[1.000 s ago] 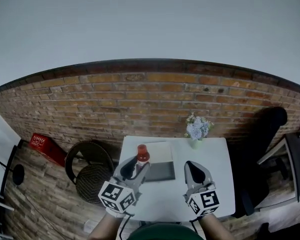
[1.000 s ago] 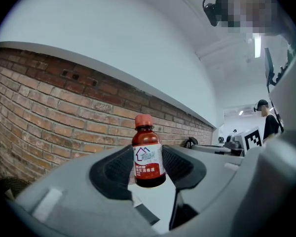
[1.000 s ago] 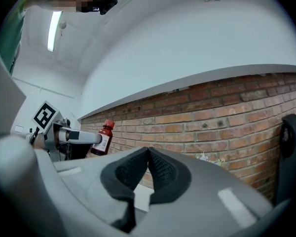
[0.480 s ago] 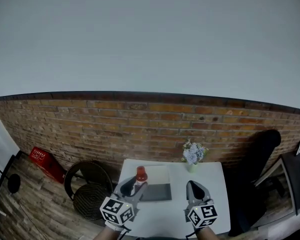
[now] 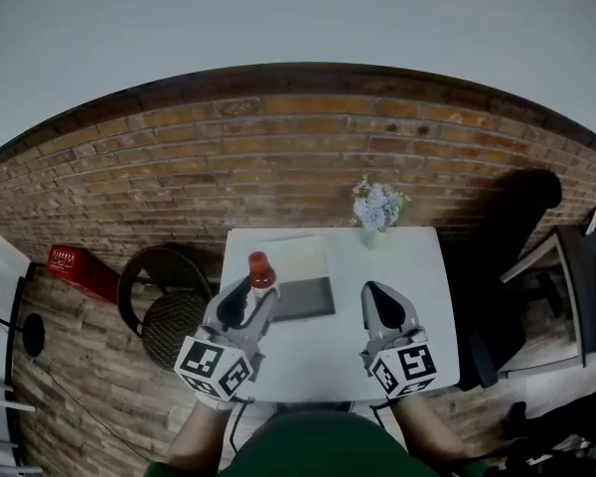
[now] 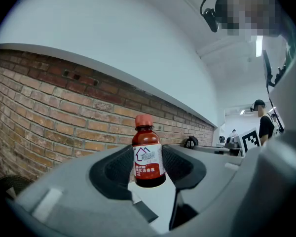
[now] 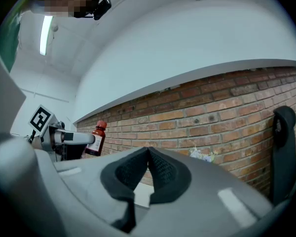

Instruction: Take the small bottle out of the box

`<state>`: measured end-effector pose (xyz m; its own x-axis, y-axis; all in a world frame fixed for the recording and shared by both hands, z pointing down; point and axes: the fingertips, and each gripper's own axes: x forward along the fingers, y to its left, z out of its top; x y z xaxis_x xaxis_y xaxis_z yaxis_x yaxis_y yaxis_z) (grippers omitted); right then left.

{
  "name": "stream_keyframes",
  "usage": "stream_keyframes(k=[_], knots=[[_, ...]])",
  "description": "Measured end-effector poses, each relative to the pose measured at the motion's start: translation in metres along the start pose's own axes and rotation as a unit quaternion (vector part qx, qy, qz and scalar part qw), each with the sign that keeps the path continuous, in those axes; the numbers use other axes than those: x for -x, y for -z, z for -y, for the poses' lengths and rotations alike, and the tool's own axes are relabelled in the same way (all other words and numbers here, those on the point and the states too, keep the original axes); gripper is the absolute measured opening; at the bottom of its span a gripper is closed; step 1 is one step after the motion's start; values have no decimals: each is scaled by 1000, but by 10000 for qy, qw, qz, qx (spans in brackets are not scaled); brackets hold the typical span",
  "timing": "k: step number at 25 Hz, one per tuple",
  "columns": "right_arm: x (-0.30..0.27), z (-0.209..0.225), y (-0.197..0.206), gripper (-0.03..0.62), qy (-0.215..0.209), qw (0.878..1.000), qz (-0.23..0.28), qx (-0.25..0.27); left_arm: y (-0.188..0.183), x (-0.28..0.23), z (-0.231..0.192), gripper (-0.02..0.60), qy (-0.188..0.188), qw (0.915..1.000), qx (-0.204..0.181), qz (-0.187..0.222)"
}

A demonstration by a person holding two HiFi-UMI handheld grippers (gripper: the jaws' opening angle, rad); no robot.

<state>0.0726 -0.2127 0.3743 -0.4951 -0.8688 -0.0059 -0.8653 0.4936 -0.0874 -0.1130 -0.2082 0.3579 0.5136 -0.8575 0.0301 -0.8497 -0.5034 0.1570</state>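
Note:
The small brown bottle (image 6: 148, 157) with a red cap and a white-and-red label stands upright between the pads of my left gripper (image 6: 149, 171), which is shut on its lower body. In the head view the bottle (image 5: 261, 271) is held above the table's left side, just left of the box (image 5: 304, 297), a dark grey tray with a pale lid part behind it. My right gripper (image 7: 148, 154) is shut with nothing in it and hovers over the table's right half (image 5: 382, 304). From the right gripper view the bottle (image 7: 95, 139) shows at the left in the left gripper (image 7: 71, 139).
A white table (image 5: 422, 266) stands against a brick wall, with a small vase of pale flowers (image 5: 377, 207) at its back edge. A round wicker chair (image 5: 164, 306) is to the left, a black chair (image 5: 521, 256) to the right, a red crate (image 5: 74, 266) on the floor.
The head view has tilted up and back down. Both grippers keep their places over the table, and the bottle stays in the left one.

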Motion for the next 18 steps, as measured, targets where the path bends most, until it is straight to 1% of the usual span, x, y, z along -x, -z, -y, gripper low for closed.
stream_keyframes(k=[3, 7, 18], knots=[[1, 5, 1, 3, 44, 10000, 8, -6, 6, -5, 2, 198, 44, 10000, 44, -65], [-2, 8, -3, 3, 61, 9999, 74, 31, 3, -12, 2, 198, 101, 9999, 27, -28], [-8, 14, -5, 3, 67, 9999, 92, 19, 4, -20, 0, 198, 123, 9999, -2, -50]])
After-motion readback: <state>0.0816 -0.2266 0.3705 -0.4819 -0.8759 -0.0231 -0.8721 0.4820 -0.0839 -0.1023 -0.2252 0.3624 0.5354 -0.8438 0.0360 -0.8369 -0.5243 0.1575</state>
